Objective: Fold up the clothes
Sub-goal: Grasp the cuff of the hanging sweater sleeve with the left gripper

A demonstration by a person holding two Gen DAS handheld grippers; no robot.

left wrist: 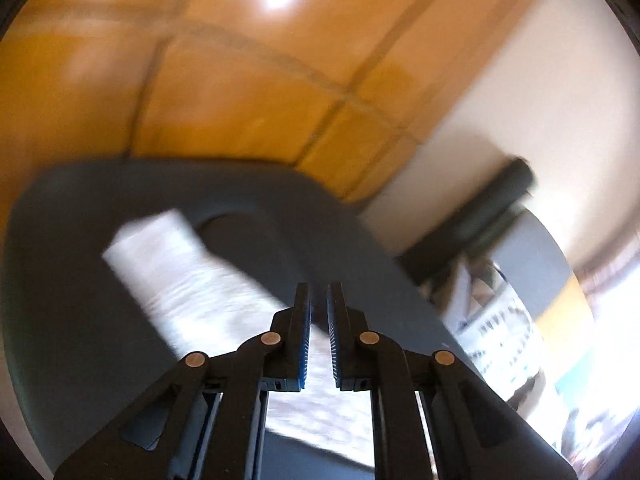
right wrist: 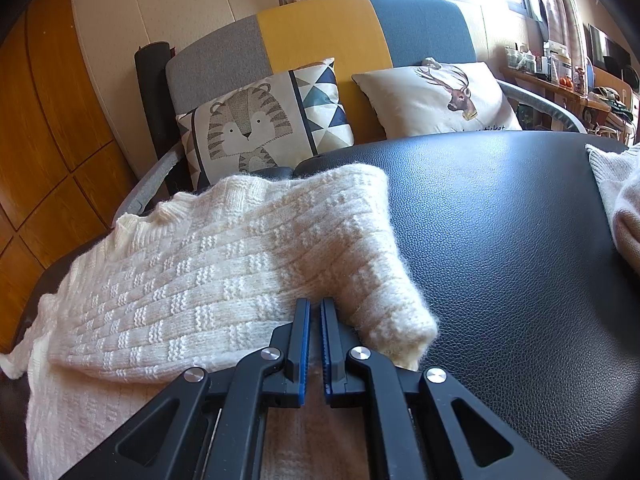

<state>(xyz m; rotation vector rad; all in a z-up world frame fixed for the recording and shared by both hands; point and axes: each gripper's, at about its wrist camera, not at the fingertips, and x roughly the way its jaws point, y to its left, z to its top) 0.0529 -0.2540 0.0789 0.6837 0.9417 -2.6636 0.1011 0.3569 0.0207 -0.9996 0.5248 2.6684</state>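
While the left-wrist view is motion-blurred, the cream basket-weave knit sweater (right wrist: 208,264) reads clearly in the right-wrist view: chunky checkered knit, fuzzy fibres, one fold laid over the layer beneath, sleeve end (right wrist: 404,332) bunched just right of the tongs. It lies on the black leather-textured table top (right wrist: 500,240), left half. The right gripper (right wrist: 316,304) has its blue-padded jaws almost together, pinching the sweater's near edge. The left gripper (left wrist: 319,292) shows a narrow gap between its jaws; the white blurred garment (left wrist: 176,276) lies beneath, whether gripped I cannot tell. Far behind sit a tiger-print cushion (right wrist: 260,124) and a deer-print cushion (right wrist: 440,96) with partly hidden writing, "ticket" legible.
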